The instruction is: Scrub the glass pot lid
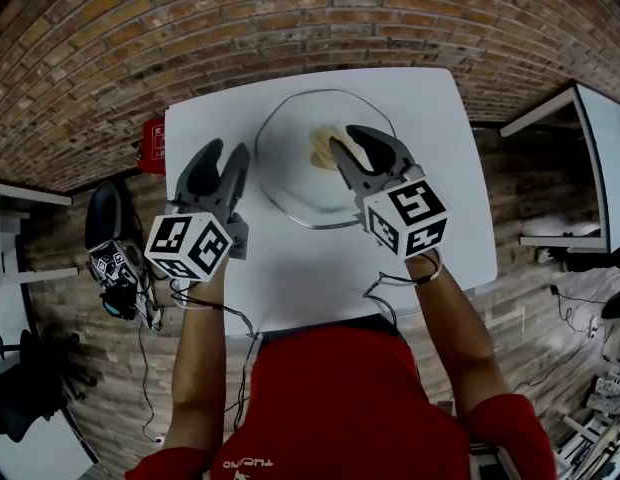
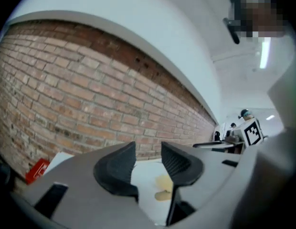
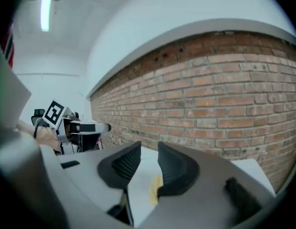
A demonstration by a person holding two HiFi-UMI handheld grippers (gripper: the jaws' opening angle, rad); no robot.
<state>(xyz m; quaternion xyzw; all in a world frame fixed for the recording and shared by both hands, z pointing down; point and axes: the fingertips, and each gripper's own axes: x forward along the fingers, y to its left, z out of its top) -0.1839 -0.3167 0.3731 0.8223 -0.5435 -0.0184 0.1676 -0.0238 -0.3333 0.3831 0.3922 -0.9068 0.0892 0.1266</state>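
Note:
A clear glass pot lid (image 1: 290, 173) lies flat on the white table (image 1: 440, 198). A pale yellow sponge (image 1: 322, 148) rests on its far half. My right gripper (image 1: 344, 136) hovers over the lid just right of the sponge, jaws open with nothing between them. In the right gripper view the sponge (image 3: 155, 190) shows below the open right gripper (image 3: 149, 149). My left gripper (image 1: 226, 150) is open over bare table, left of the lid's rim. The left gripper view shows the left gripper (image 2: 148, 149) empty, with the sponge (image 2: 163, 187) ahead.
A red object (image 1: 152, 146) sits beside the table's left edge, also seen in the left gripper view (image 2: 37, 170). A brick wall (image 2: 90, 94) rises beyond the table. Black gear with cables (image 1: 115, 263) lies at the left, and other white tables (image 1: 590, 168) stand at the right.

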